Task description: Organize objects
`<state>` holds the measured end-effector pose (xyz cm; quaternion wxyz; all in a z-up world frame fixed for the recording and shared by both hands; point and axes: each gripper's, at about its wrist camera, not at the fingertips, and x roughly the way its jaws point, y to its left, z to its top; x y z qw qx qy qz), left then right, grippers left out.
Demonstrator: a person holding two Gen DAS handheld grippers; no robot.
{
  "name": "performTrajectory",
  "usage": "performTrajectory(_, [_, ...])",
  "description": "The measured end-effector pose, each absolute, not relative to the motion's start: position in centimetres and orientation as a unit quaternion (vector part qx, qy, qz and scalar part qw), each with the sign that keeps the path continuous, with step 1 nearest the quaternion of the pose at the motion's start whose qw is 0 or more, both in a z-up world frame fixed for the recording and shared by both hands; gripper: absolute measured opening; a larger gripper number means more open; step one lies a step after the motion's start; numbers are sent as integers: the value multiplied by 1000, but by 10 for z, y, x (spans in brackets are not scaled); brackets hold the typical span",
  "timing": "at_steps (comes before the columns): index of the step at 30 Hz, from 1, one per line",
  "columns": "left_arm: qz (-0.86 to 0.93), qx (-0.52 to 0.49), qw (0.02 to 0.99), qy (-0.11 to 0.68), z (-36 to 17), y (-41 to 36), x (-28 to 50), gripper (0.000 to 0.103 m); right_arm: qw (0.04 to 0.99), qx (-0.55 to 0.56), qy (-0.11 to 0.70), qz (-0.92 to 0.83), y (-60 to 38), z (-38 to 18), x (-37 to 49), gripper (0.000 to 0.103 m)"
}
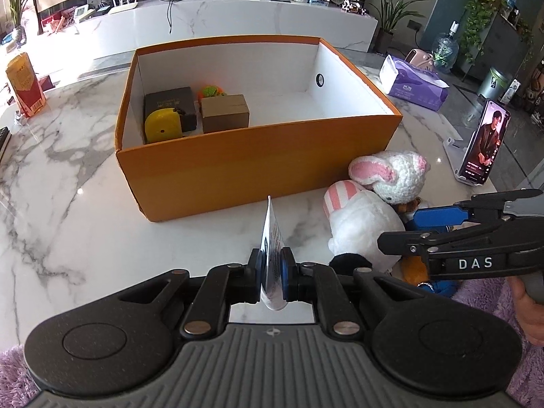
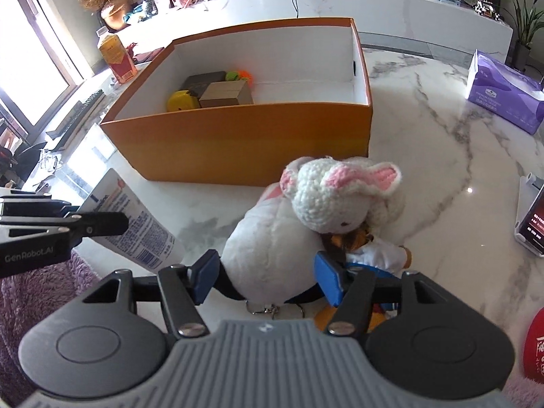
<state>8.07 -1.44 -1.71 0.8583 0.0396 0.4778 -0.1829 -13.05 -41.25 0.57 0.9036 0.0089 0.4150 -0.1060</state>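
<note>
An orange box stands on the marble table, holding a yellow tape measure, a dark box, a brown carton and a green-orange toy. My left gripper is shut on a white printed tube, edge-on, just in front of the box. My right gripper is open, its jaws around a white plush. A knitted bunny lies on that plush, beside an orange and blue doll.
A purple tissue pack lies at the right. A phone on a stand is right of the plush toys. A yellow-red carton stands at the left. Purple fuzzy fabric lies at the near edge.
</note>
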Motion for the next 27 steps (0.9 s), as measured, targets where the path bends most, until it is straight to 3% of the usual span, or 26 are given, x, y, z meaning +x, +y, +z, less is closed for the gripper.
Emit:
performTrajectory(5, [-183, 39, 854, 485, -23, -12, 85, 13, 896, 13, 431, -105, -416, -4, -112, 67])
performTrajectory(18, [-186, 34, 844, 502, -30, -8, 87, 14, 884, 7, 454, -112, -424, -28, -92, 80])
performTrajectory(27, [-181, 27, 847, 499, -29, -5, 84, 13, 882, -21, 459, -103, -411, -32, -96, 72])
